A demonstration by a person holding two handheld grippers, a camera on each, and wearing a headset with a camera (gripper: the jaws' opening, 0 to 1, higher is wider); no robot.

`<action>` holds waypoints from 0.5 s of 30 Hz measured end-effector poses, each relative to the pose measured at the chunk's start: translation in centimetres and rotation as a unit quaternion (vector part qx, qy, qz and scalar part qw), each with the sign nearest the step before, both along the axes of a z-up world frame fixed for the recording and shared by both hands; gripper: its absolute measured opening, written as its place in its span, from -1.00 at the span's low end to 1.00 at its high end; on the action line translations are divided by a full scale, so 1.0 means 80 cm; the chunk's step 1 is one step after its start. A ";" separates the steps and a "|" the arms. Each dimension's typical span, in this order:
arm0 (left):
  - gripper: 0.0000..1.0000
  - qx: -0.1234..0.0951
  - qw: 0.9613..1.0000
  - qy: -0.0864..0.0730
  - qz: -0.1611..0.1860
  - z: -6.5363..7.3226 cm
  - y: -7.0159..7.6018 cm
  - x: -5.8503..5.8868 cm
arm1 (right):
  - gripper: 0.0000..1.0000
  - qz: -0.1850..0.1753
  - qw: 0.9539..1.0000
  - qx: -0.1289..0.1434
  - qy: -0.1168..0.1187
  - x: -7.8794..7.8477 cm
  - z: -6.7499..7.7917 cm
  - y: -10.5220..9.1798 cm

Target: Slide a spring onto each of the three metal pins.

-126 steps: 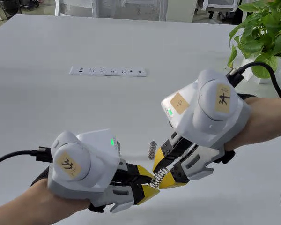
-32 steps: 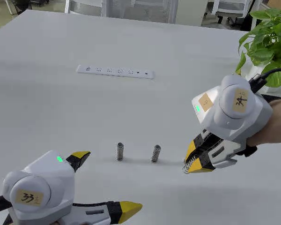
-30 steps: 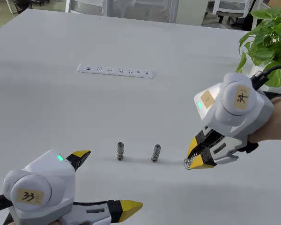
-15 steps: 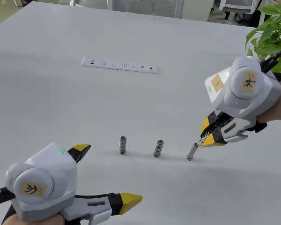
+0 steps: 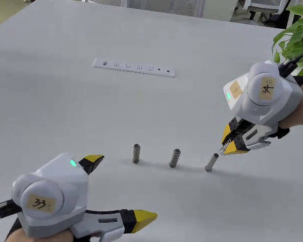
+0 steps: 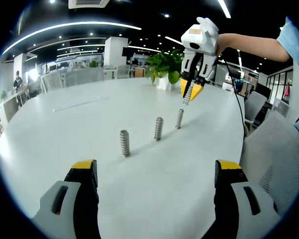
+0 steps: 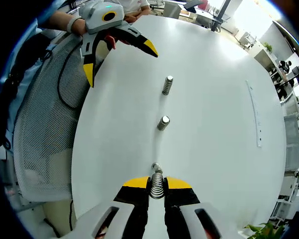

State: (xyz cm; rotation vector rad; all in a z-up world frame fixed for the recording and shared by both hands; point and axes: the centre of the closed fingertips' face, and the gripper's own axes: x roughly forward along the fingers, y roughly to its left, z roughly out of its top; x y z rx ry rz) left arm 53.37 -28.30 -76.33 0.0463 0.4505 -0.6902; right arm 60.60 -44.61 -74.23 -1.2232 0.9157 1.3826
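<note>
While the R gripper (image 5: 231, 147) pinches a coiled wire spring (image 5: 223, 149) between its yellow tips, the spring's free end sits right at the top of the bare pin (image 5: 211, 162).
Bare pin: smooth metal cylinder, leaning, on tabletop (image 5: 65, 111) toward near edge; middle pin (image 5: 174, 158) & left pin (image 5: 136, 153) wear ribbed coils. L gripper (image 5: 123, 187) gapes wide, empty, at near edge.

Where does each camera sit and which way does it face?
Head view: on the headset, looking forward and down at the table; left hand-held gripper, right hand-held gripper and right forearm show.
Left gripper view: on the left hand-held gripper, looking along its open jaws at the pin row; that forearm shows too.
Right gripper view: on the right hand-held gripper, looking past its gripped spring to the bare pin; own jaws show.
Shared: both gripper views see the pin row, from opposite ends.
</note>
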 end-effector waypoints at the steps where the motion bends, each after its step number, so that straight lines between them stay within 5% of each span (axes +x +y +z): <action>1: 0.94 -0.002 1.000 0.001 0.001 0.000 0.000 0.000 | -0.86 0.001 1.000 -0.001 0.001 0.000 -0.001 0.002; 15: 0.90 -0.007 1.000 0.003 0.003 -0.001 0.000 0.000 | -0.86 0.010 1.000 -0.014 0.012 0.007 -0.018 0.003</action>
